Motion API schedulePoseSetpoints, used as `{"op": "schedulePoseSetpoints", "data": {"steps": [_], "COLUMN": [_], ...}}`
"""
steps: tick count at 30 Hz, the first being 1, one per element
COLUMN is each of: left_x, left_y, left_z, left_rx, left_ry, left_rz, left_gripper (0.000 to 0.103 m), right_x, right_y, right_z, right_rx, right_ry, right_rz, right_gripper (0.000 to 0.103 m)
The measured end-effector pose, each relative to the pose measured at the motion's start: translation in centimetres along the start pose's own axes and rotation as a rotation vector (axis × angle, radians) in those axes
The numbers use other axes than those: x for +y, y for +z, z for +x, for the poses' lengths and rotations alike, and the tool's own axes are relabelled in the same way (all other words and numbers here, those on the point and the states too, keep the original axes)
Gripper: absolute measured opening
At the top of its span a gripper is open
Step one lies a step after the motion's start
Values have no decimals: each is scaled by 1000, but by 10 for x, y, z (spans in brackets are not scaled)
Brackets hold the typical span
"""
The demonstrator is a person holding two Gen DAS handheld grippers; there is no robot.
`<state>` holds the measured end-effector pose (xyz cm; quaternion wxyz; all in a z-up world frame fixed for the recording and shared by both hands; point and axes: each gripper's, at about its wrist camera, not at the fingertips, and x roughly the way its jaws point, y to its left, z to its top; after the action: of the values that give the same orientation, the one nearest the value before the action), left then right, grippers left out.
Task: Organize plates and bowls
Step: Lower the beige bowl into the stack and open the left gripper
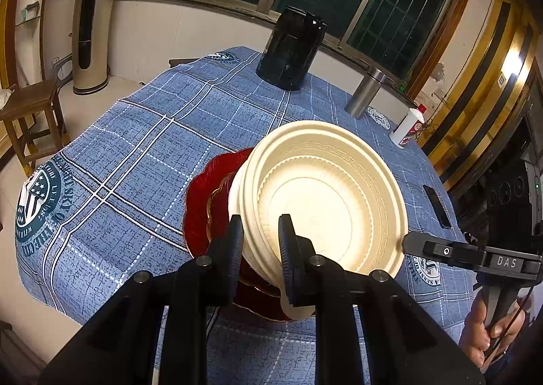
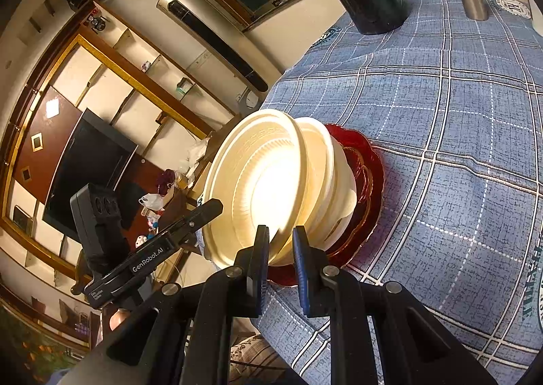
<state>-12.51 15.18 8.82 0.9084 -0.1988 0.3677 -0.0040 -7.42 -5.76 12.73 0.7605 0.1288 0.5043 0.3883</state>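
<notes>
On the table [image 1: 142, 134], left side: the left gripper [image 1: 261, 225] has its jaws clamped on the near rim of the cream bowl stack [image 1: 322, 195].
Stack position: the bowls sit on red plates [image 1: 200, 201], on the blue checked cloth near the table's front edge.
Right side: the right gripper [image 2: 281, 235] has its jaws clamped on the opposite rim of the same stack.
Behind, left to right: a black canister [image 1: 292, 49], a steel flask [image 1: 364, 93], a white bottle [image 1: 409, 127], and a dark flat device [image 1: 437, 207].
Risk: the thin rims could slip from either grip if the hands lift unevenly, tipping the stack.
Risk: the nested bowls may separate, and the lower ones stay behind.
Count, bowls: at least two, possibly three; I cannot tell exactly.
Count, plates: apparently two red ones.
Count, grippers: two.
</notes>
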Motion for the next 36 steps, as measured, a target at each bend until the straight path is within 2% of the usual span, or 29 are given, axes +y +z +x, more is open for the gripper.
{"op": "schedulePoseSetpoints", "data": {"steps": [7,12,36], "left_x": [0,-1,4], "left_y": [0,-1,2], "left_z": [0,-2,-12], "left_rx": [0,-6,-17], "left_ry": [0,1,9], "left_rz": [0,1,-8], "left_gripper": [17,18,18], "right_x": [-1,-1,-10], "right_y": [0,0,-3], "right_z": [0,-1,-13], "right_rx": [1,-3,-27], "right_ry": [2,2,9], "right_rz": [2,-2,16], "right_gripper": [17,22,22]}}
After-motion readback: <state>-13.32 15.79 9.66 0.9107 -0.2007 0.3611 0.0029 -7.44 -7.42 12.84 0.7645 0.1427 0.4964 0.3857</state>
